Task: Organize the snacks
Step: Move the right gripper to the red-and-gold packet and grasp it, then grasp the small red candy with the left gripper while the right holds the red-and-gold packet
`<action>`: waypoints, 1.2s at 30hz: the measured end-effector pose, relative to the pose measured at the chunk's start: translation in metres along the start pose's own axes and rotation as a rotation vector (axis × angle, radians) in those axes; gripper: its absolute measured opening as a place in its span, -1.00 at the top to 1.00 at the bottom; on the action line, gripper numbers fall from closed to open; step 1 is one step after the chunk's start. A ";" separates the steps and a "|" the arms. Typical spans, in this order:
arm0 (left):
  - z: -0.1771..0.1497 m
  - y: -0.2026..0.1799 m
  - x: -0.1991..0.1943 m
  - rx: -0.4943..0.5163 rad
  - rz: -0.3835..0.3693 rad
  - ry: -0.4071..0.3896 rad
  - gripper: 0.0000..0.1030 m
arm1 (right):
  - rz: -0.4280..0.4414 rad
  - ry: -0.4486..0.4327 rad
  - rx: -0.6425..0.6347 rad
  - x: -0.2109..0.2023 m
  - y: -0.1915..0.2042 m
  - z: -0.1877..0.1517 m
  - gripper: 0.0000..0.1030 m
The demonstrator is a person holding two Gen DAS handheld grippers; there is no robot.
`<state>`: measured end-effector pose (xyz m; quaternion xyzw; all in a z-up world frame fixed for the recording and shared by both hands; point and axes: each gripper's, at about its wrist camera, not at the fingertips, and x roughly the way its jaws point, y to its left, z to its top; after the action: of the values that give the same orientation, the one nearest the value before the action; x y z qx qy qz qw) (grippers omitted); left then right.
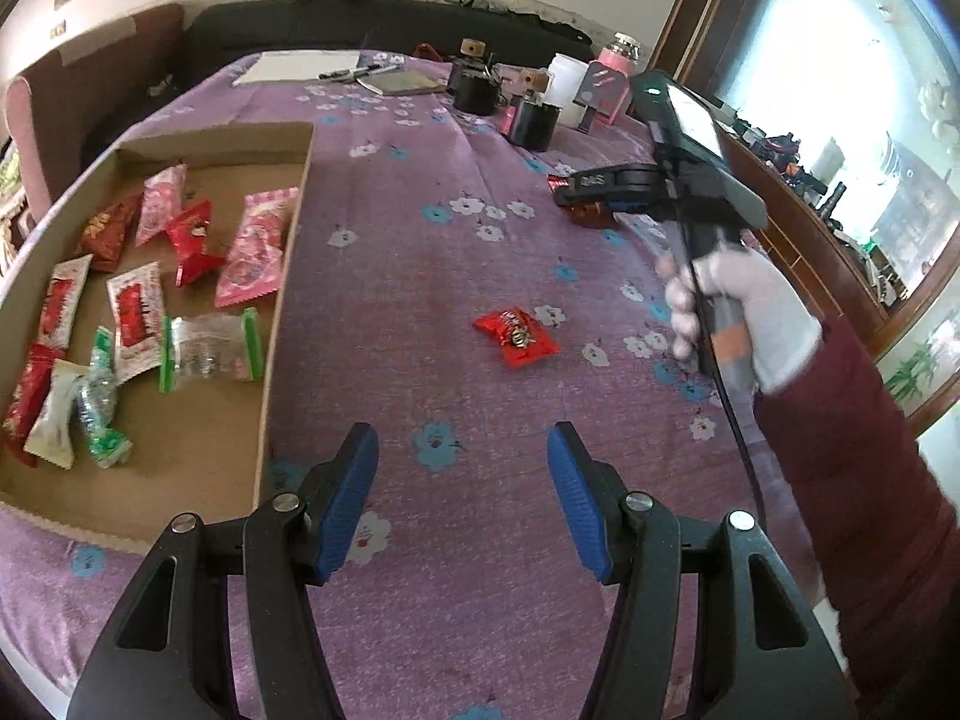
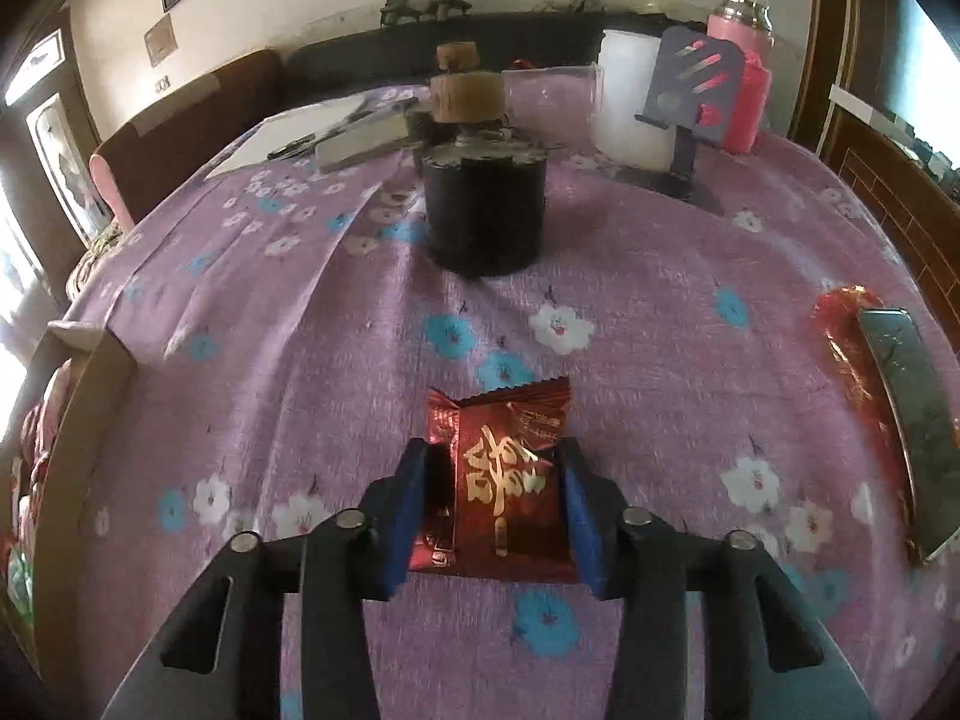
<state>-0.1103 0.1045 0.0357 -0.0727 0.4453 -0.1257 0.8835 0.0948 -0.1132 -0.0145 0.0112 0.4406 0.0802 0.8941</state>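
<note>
One cardboard tray is holding ten snack packets:

- three red packets
- two pink packets
- two white-and-red packets
- two clear packets with green ends
- one cream packet

Three more packets are showing outside the tray:

- one loose red packet, lying on the cloth
- one red-and-gold packet, sitting between the fingers of the right gripper
- one foil packet, lying at the right edge of the right wrist view

At the far end, the following are standing or lying:

- two dark jars with cork stoppers
- two pens
- one white container
- one pink bottle
- one stand
</note>
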 end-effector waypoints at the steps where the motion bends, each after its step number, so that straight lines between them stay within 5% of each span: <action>1: 0.001 -0.001 0.000 0.000 -0.004 0.001 -0.12 | 0.004 0.001 0.008 -0.006 -0.002 -0.004 0.33; 6: 0.012 -0.016 0.005 0.039 -0.004 -0.004 -0.15 | 0.015 0.029 0.022 -0.041 -0.013 -0.044 0.34; 9: 0.020 -0.030 0.017 0.096 0.012 0.009 -0.51 | 0.055 0.040 0.041 -0.063 -0.020 -0.072 0.33; 14: 0.035 -0.047 0.045 0.144 0.066 0.027 -0.51 | 0.109 -0.034 0.056 -0.079 -0.032 -0.098 0.32; 25: 0.041 -0.053 0.092 0.154 0.162 0.064 -0.50 | 0.125 -0.049 0.058 -0.081 -0.032 -0.100 0.29; 26: 0.039 -0.055 0.092 0.170 0.176 0.052 -0.45 | 0.122 -0.049 0.056 -0.081 -0.032 -0.100 0.29; 28: 0.038 -0.059 0.090 0.176 0.178 0.033 0.03 | 0.113 -0.048 0.045 -0.081 -0.030 -0.100 0.28; 29: 0.039 -0.060 0.089 0.175 0.183 0.031 0.47 | 0.106 -0.047 0.037 -0.081 -0.028 -0.100 0.27; 36: 0.036 -0.051 0.073 0.082 0.106 0.027 0.54 | 0.090 -0.043 -0.027 -0.080 -0.015 -0.101 -0.02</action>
<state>-0.0476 0.0358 0.0135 -0.0108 0.4550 -0.0979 0.8850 -0.0310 -0.1449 -0.0153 0.0209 0.4194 0.1260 0.8988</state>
